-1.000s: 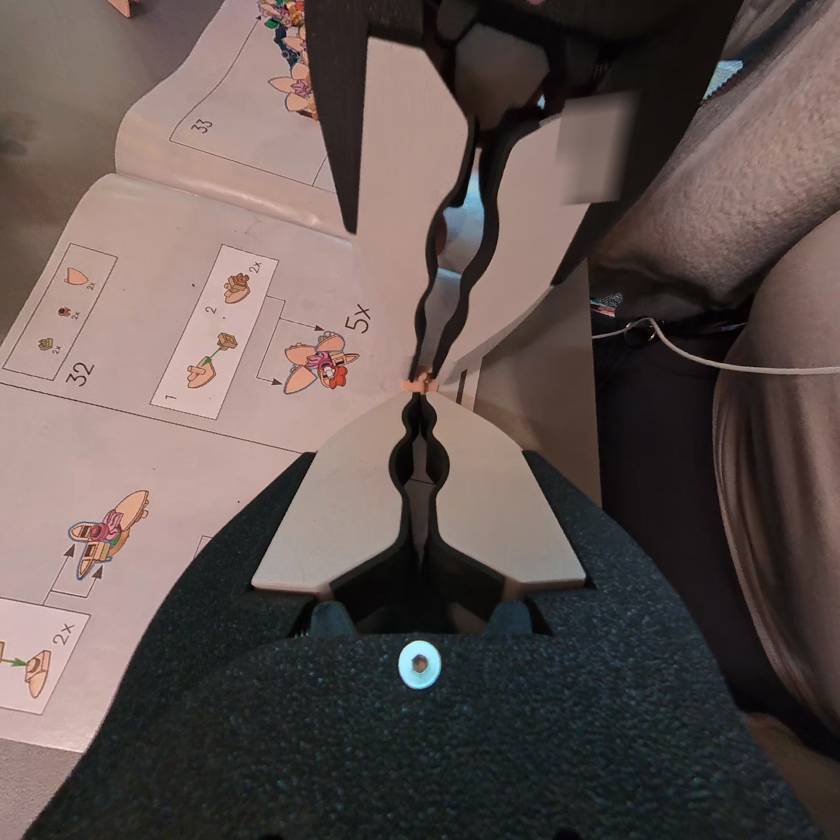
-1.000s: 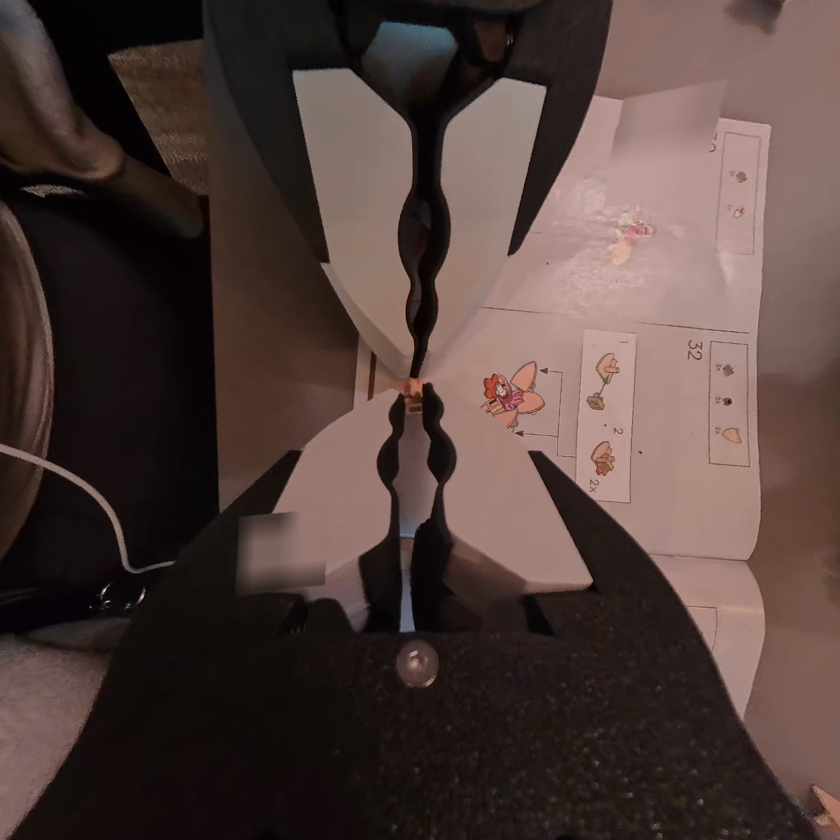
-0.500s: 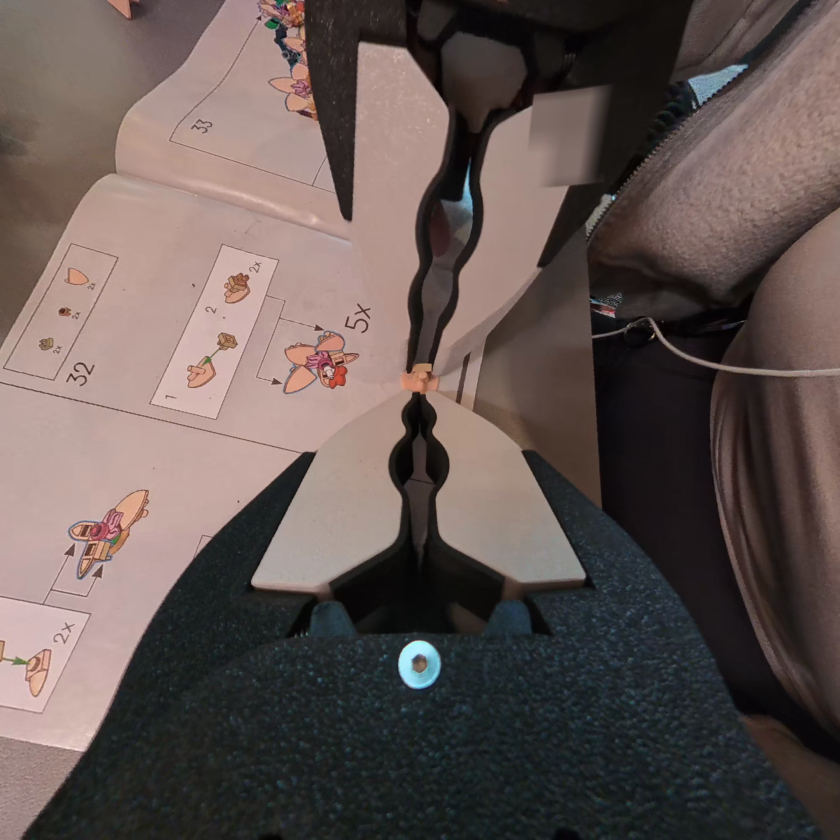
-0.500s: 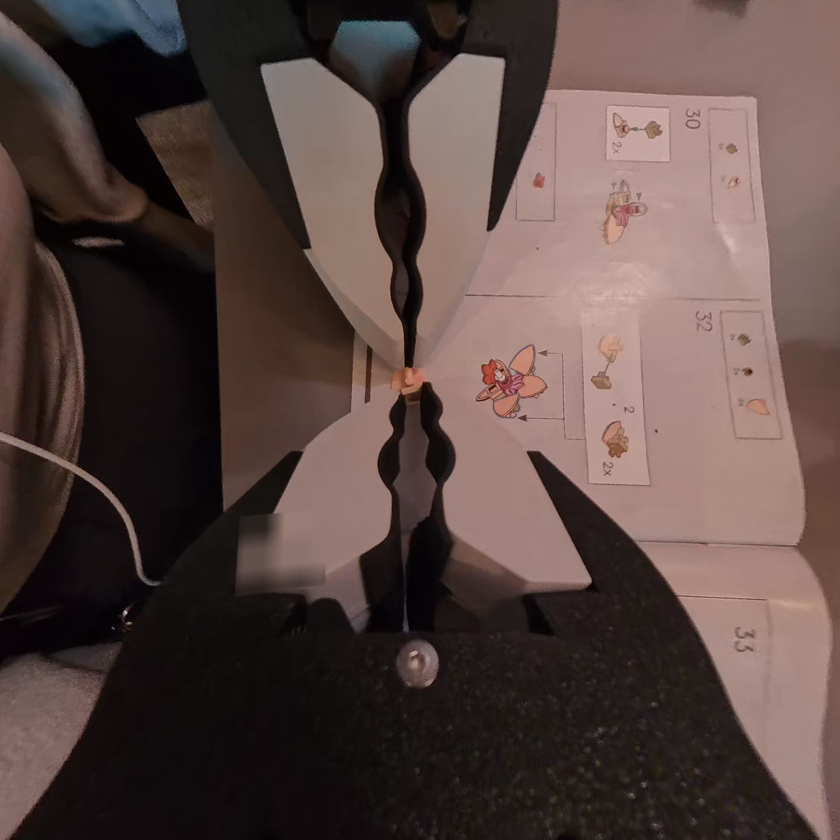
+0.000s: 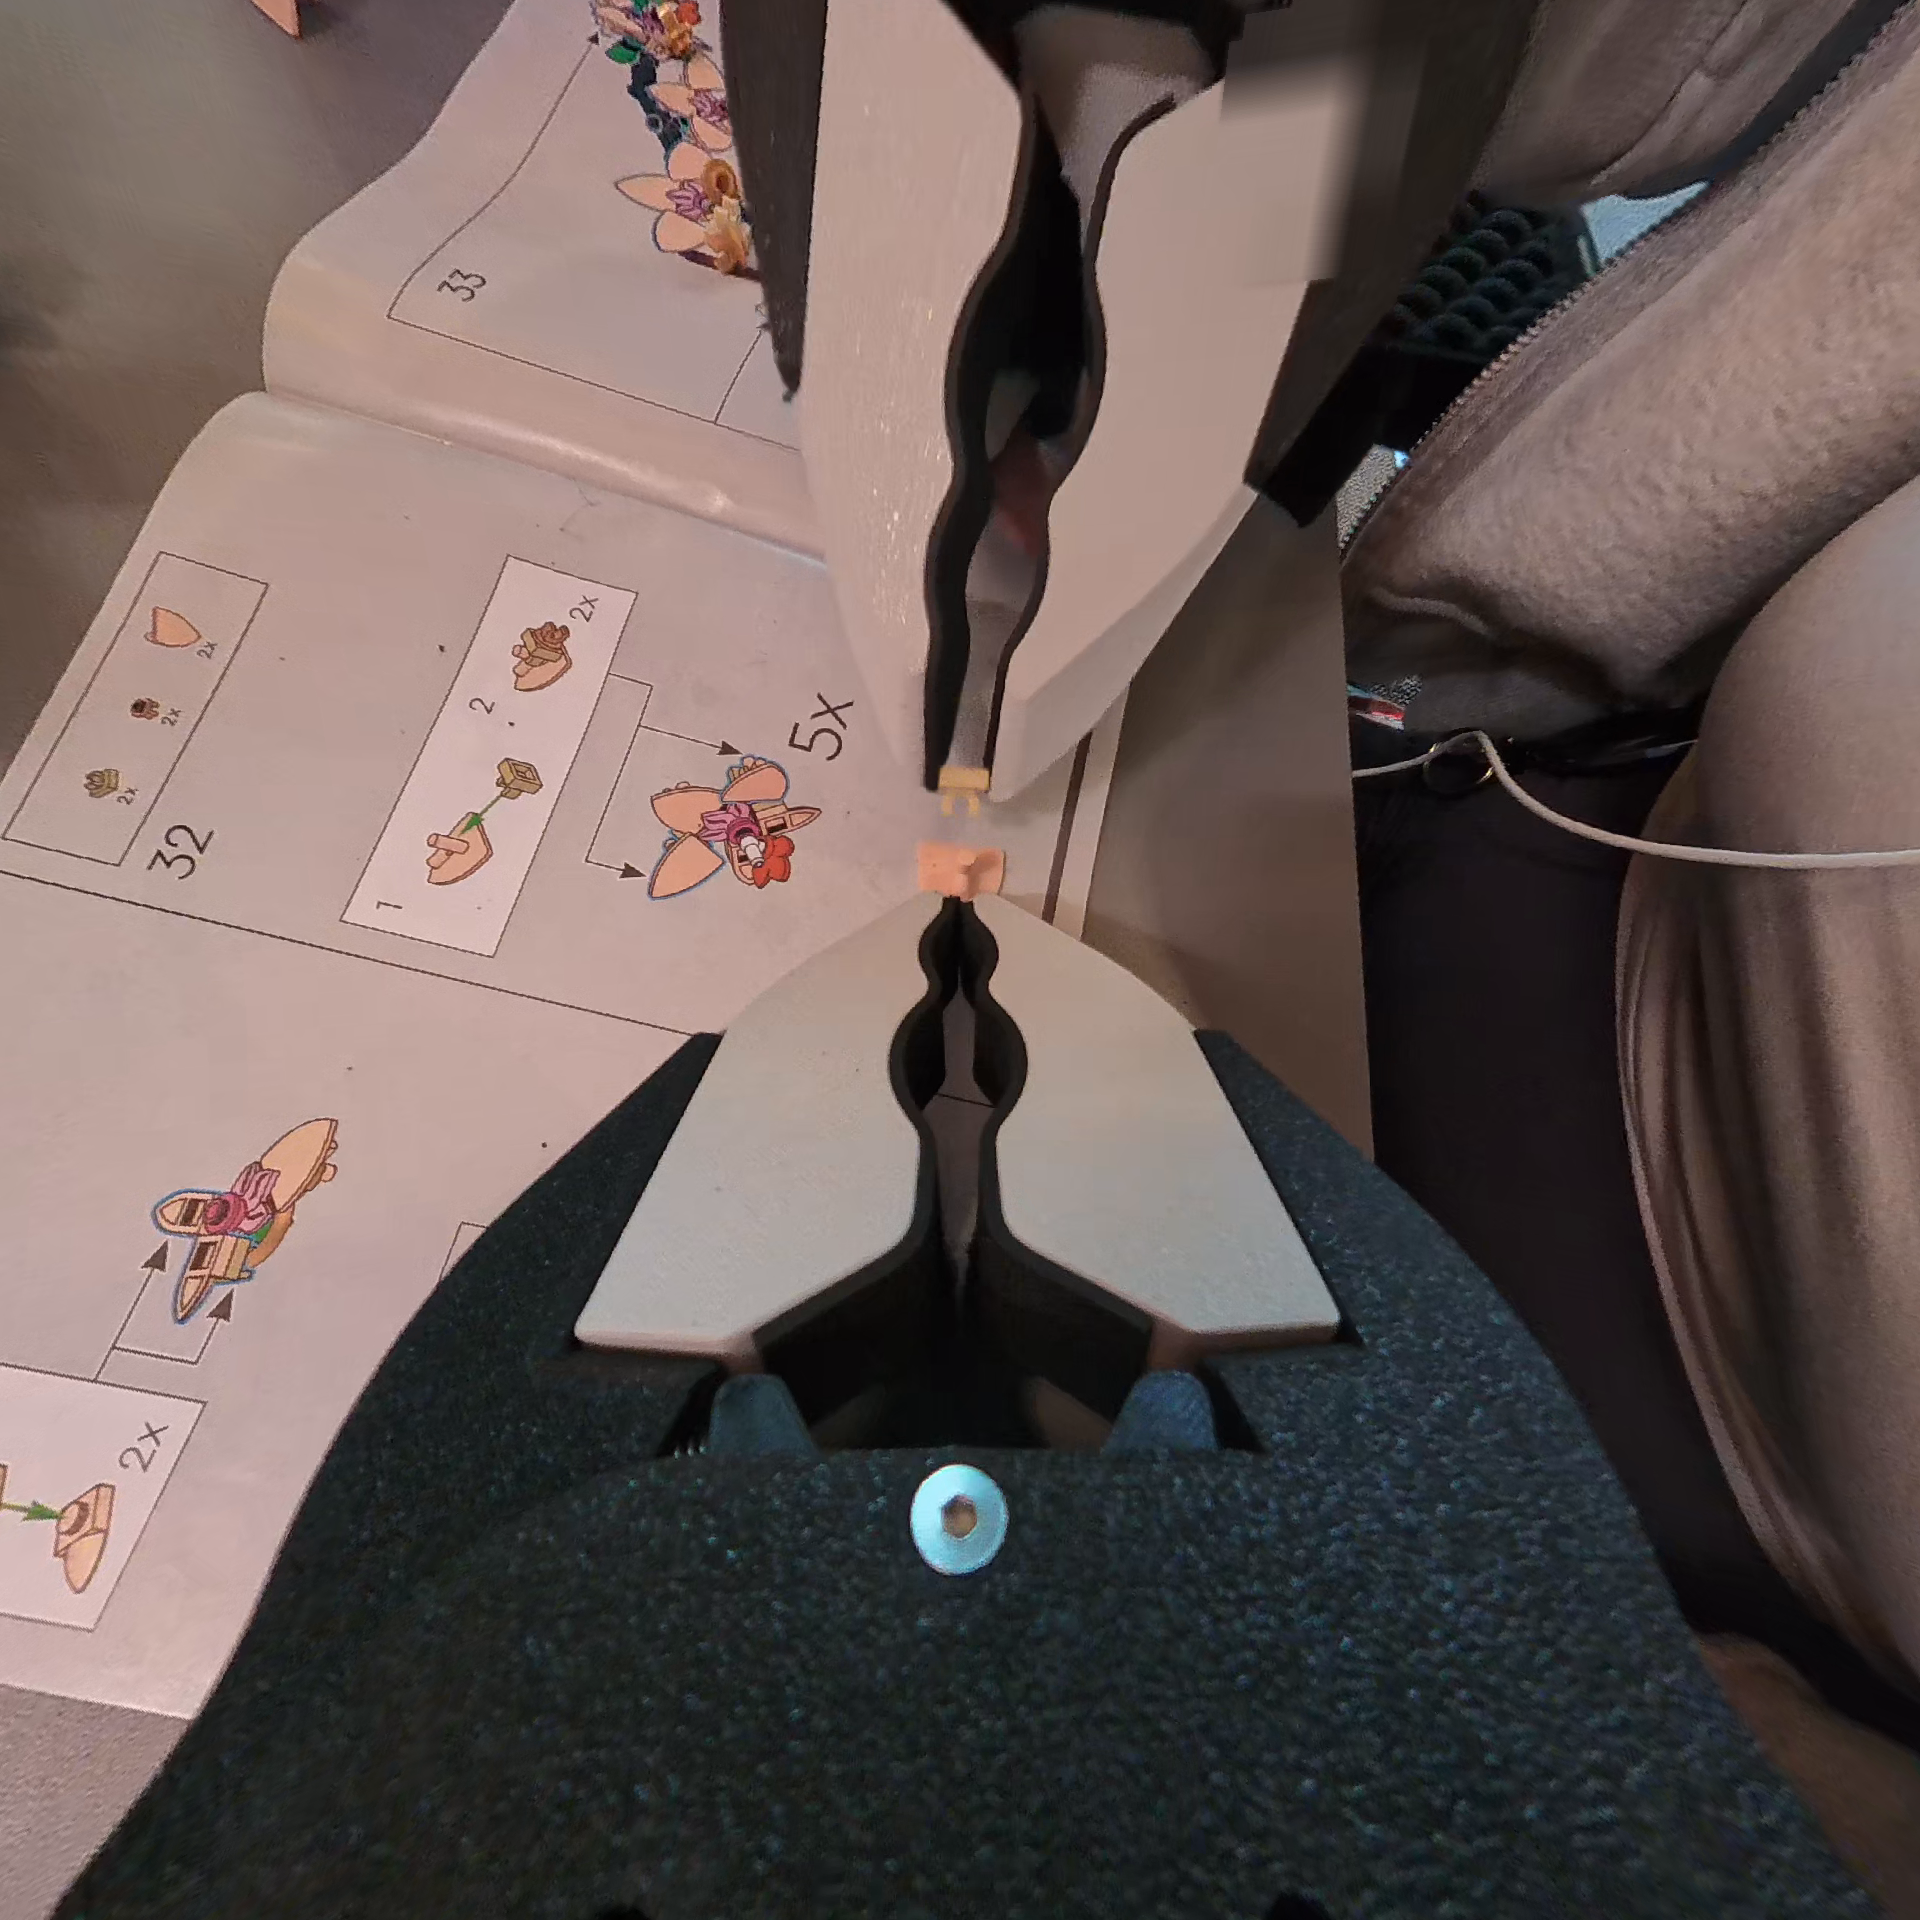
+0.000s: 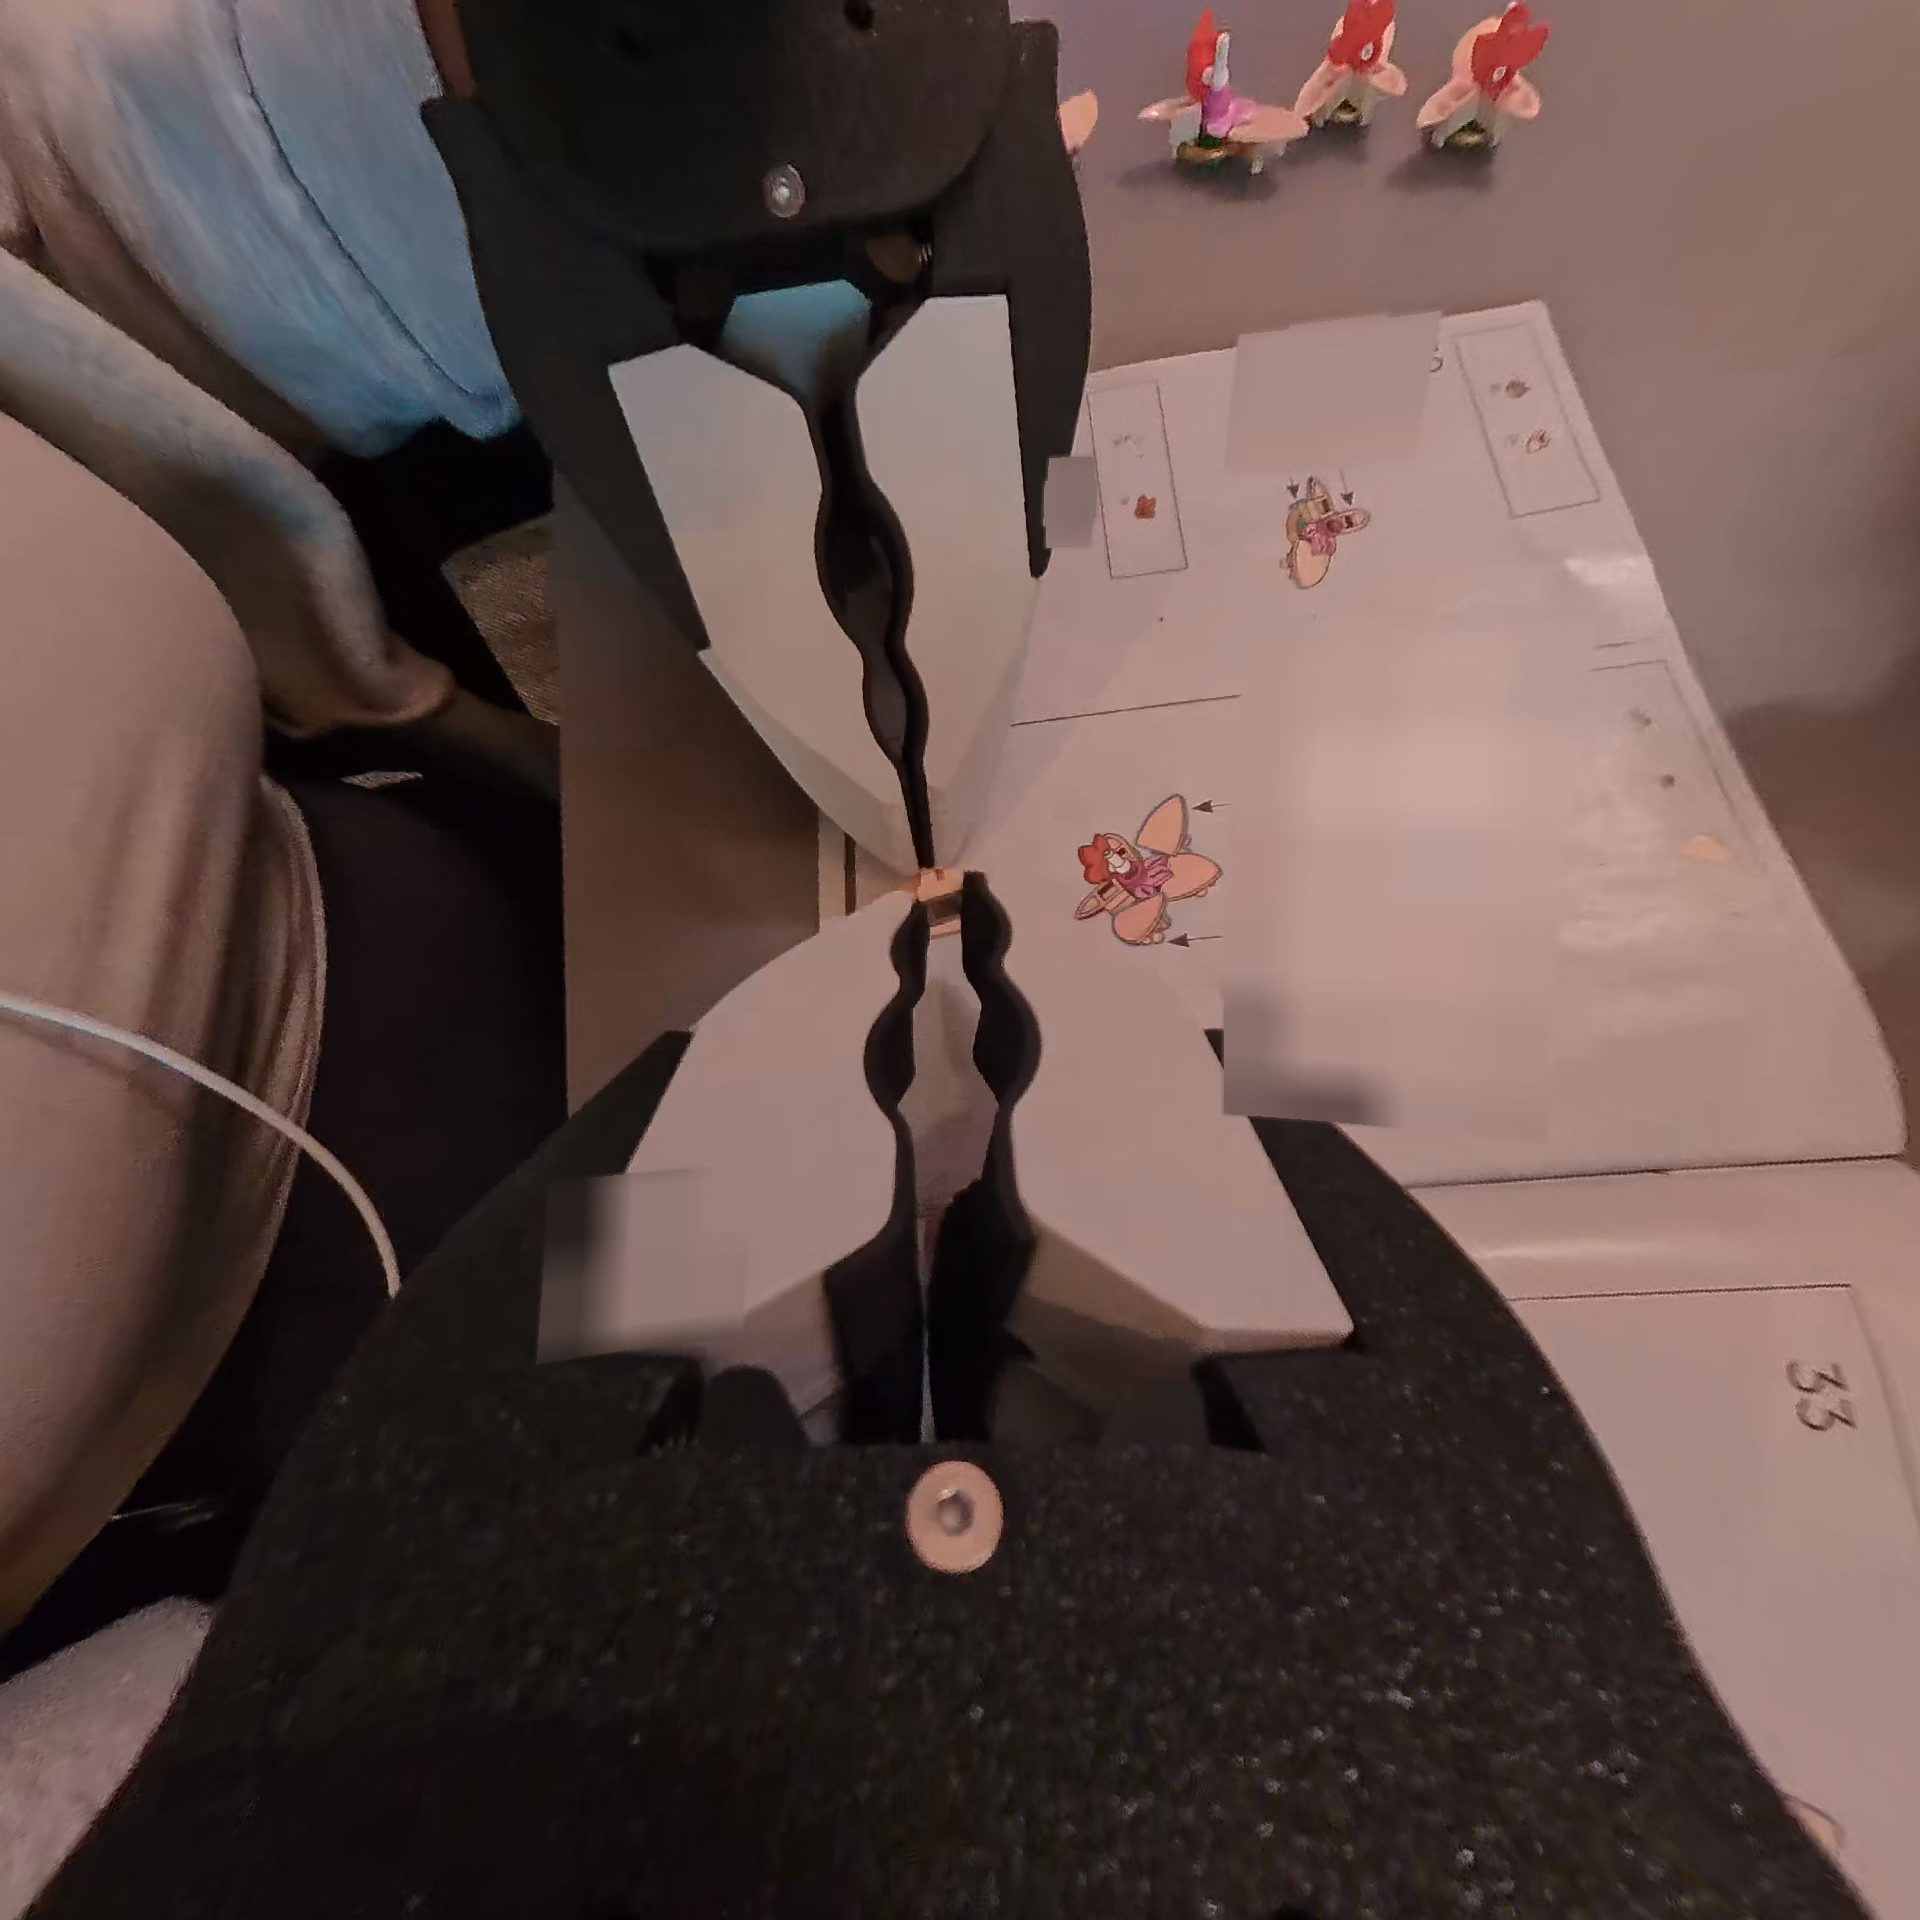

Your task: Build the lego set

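Note:
In the left wrist view my left gripper [image 5: 954, 906] is shut on a small peach lego piece [image 5: 961, 868] at its fingertips. My right gripper [image 5: 961, 767] comes down from above, tip to tip with it, shut on a small tan clip piece [image 5: 964, 781]. A narrow gap shows between the two pieces. In the right wrist view my right gripper [image 6: 940, 902] holds the tan piece [image 6: 943, 906], and the left gripper [image 6: 923, 858] reaches in from the top. The peach piece [image 6: 925, 881] there looks right against the tan one. Both are held above the open instruction booklet [image 5: 364, 987].
The booklet [image 6: 1455, 935] lies open on the grey table. Three built flowers [image 6: 1226, 109] [image 6: 1351, 73] [image 6: 1481, 88] stand at the table's far side. A person's lap and sleeves [image 5: 1714, 935] sit close beside the grippers, with a thin white cord [image 5: 1662, 852].
The two pieces were pressed together at the fingertips; now a small gap shows between them. The right gripper has tilted, so its view now takes in the flowers on the table.

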Tool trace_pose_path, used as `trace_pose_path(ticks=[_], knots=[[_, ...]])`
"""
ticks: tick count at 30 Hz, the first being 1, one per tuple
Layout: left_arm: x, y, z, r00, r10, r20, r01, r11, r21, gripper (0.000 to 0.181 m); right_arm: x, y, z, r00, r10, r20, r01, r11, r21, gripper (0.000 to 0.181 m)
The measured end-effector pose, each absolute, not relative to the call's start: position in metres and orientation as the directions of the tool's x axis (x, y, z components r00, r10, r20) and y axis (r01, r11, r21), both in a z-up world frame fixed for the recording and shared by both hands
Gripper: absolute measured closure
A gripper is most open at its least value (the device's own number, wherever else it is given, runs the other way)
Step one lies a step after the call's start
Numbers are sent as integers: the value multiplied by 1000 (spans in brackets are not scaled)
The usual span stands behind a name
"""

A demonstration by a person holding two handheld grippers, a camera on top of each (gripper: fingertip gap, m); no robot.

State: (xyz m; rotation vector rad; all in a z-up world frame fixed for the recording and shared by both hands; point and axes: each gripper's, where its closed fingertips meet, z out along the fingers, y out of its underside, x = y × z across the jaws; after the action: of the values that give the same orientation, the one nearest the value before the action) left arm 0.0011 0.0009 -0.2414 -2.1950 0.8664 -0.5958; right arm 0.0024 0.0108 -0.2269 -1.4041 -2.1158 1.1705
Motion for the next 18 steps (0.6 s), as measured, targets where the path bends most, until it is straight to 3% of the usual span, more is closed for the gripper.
trace_pose_path(ticks=[18], knots=[[1, 1, -241, 670, -722, 169, -399, -543, -739, 181, 1, 6, -234, -449, 873, -191, 603, 138, -786, 175]])
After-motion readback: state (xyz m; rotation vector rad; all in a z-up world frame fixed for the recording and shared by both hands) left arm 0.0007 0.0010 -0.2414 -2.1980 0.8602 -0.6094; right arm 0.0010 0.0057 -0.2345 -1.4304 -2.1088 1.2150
